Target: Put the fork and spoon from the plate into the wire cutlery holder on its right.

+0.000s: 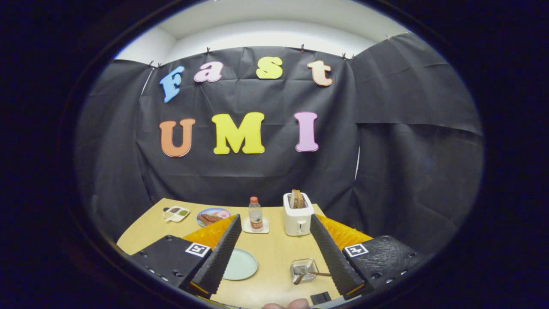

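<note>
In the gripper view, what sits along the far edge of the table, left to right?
Divided tray → plate of food → bottle on a coaster → toaster with bread. The gripper is open, nearer than all of them, with the pale plate and wire holder between its fingers.

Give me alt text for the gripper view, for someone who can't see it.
The gripper is open above a tan table; between its fingers lie an empty pale green plate and, to its right, a wire cutlery holder already holding utensils. Beyond stand a toaster and bottle.
</note>
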Demonstrator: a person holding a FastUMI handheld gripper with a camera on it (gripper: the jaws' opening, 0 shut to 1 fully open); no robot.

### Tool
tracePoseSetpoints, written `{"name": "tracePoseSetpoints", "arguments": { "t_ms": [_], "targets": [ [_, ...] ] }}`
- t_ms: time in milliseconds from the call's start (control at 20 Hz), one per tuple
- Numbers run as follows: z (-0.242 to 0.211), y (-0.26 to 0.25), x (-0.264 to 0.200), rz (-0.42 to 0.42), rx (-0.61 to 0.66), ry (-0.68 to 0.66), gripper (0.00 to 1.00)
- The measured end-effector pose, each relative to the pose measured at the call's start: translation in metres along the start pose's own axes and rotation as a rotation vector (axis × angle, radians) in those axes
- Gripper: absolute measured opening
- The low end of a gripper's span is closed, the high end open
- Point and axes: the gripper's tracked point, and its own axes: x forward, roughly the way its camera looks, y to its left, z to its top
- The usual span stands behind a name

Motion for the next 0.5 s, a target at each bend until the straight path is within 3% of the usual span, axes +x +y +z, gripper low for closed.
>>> {"name": "tracePoseSetpoints", "arguments": {
  "t_ms": [500],
  "targets": [
    [0.01,-0.029,0.006,0.023,-0.01,-0.037,0.97]
  ]
}}
